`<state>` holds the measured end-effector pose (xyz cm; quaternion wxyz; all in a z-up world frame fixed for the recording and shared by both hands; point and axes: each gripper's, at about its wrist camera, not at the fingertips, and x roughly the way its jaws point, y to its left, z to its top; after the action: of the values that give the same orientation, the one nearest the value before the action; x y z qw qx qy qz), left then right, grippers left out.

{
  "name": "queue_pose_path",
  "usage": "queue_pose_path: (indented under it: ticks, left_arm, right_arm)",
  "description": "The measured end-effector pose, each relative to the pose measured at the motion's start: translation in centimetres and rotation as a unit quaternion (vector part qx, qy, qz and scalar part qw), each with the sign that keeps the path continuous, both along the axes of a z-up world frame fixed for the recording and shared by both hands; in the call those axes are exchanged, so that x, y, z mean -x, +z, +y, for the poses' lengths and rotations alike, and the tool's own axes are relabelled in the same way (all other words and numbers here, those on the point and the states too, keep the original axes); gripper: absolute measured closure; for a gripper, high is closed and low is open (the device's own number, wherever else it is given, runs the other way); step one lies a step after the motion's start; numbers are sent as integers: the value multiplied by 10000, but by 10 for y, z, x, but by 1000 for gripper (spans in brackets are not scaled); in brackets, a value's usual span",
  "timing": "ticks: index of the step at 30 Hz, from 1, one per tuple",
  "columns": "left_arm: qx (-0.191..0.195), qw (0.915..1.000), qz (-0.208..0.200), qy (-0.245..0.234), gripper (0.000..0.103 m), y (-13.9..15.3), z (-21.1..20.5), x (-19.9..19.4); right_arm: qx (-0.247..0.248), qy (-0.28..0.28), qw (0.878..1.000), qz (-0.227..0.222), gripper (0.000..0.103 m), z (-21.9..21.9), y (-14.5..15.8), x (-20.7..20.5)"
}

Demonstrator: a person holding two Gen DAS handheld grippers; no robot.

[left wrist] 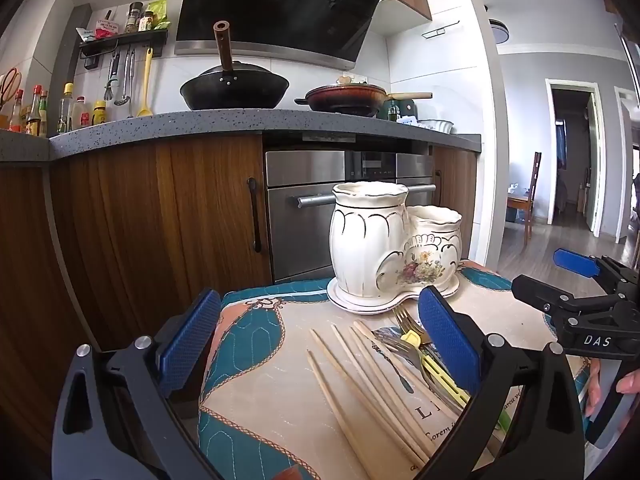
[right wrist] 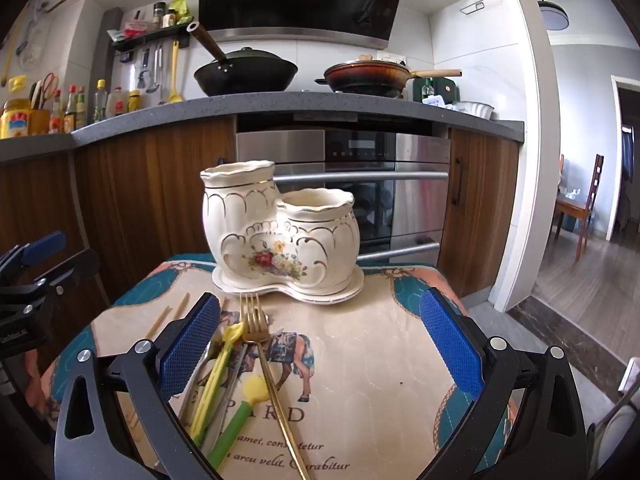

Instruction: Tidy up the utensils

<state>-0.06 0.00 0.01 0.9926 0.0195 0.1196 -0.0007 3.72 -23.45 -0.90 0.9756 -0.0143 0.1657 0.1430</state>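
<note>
A cream ceramic two-pot utensil holder with a flower print stands on its saucer at the far side of a small cloth-covered table. Both pots look empty. Several wooden chopsticks lie in front of my open left gripper. A gold fork, a yellow plastic fork, a yellow-green spoon and steel cutlery lie beside them, in front of my open right gripper. Both grippers hover empty above the table.
Behind the table are wooden cabinets, a steel oven and a grey counter with a wok, a pan and bottles. A doorway and floor open to the right. The right gripper shows in the left wrist view.
</note>
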Motion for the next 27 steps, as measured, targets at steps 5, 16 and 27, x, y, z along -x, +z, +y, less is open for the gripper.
queue_pose_path:
  ticks: [5, 16, 27]
  left_arm:
    - [-8, 10000, 13, -3, 5, 0, 0, 0]
    - [-15, 10000, 37, -12, 5, -3, -2, -3]
    - [-11, 10000, 57, -16, 5, -7, -6, -6]
  right_arm:
    - [29, 11, 10000, 15, 4, 0, -1, 0]
    - [27, 1, 10000, 36, 4, -1, -3, -3]
    - [32, -2, 10000, 59, 4, 0, -2, -5]
